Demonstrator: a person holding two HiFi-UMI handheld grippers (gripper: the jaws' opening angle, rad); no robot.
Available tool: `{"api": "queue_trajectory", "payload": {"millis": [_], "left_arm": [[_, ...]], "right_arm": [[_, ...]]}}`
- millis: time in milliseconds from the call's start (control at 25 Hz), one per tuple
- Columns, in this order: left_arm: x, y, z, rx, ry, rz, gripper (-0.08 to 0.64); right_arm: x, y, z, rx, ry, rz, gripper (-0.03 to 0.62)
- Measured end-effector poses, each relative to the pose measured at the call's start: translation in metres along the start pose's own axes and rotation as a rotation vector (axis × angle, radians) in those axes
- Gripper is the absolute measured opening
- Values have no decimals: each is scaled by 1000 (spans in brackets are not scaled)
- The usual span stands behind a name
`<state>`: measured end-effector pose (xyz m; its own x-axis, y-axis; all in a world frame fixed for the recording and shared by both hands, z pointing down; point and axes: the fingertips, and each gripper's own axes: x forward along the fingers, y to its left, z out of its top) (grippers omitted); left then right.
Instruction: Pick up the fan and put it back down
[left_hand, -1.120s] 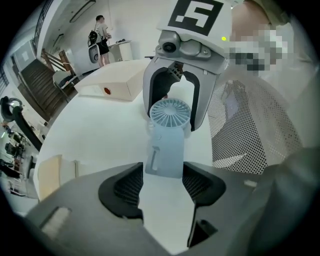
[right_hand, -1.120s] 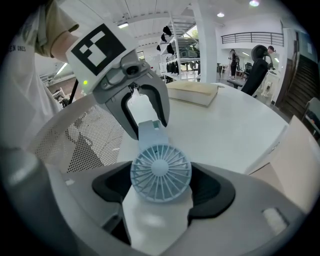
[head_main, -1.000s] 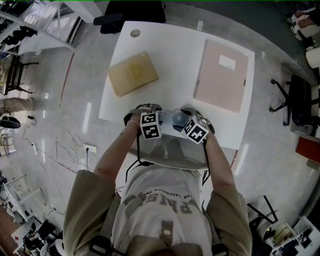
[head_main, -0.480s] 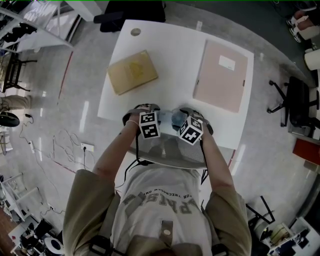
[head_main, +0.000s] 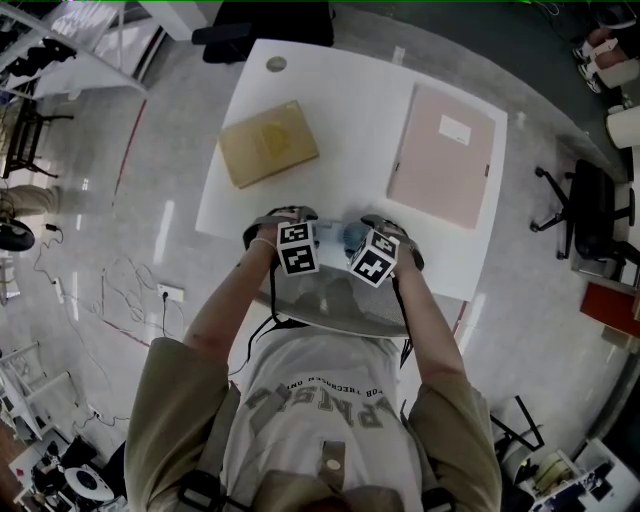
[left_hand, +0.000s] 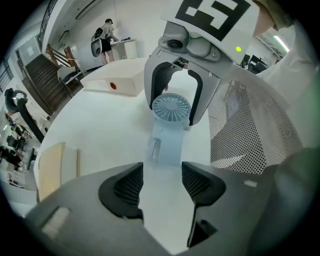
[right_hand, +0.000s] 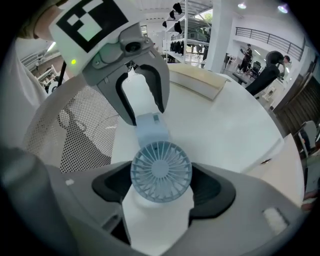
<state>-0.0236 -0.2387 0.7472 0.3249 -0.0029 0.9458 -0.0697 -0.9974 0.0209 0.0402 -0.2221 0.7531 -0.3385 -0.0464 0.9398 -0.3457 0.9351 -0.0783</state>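
A small light-blue fan (right_hand: 161, 171) lies on the white table (head_main: 350, 120) near its front edge, grille up. Its handle (left_hand: 167, 145) points toward my left gripper. My right gripper (right_hand: 161, 189) comes down over the round fan head, and its pads (right_hand: 116, 186) sit against both sides of the head. From the left gripper view, those fingers (left_hand: 156, 87) bracket the fan head (left_hand: 171, 107). My left gripper (left_hand: 162, 186) hovers open just short of the handle end, with only bare table between its jaws. In the head view both marker cubes hide most of the fan (head_main: 352, 236).
A tan cardboard box (head_main: 267, 146) lies at the table's back left and a pink folder (head_main: 443, 153) at the back right. A grey perforated mesh surface (left_hand: 250, 125) sits at the table's near edge, by the person's body. Office chairs (head_main: 595, 215) stand to the right.
The right gripper's marker cube has shifted a little left, toward the left cube, and turned. The left gripper and the fan have stayed where they were.
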Motion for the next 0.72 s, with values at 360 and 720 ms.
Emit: {"api": "queue_trajectory", "payload": {"millis": [360,720], "left_arm": [[-6,-2,-4,-25,-11,-2,249],[-9,-6,-17,-72,-15,-12,249]], "right_arm": [[-1,-2,1,5,-23,-14,348],[-2,-4,-3,24,-19,-16,351]]}}
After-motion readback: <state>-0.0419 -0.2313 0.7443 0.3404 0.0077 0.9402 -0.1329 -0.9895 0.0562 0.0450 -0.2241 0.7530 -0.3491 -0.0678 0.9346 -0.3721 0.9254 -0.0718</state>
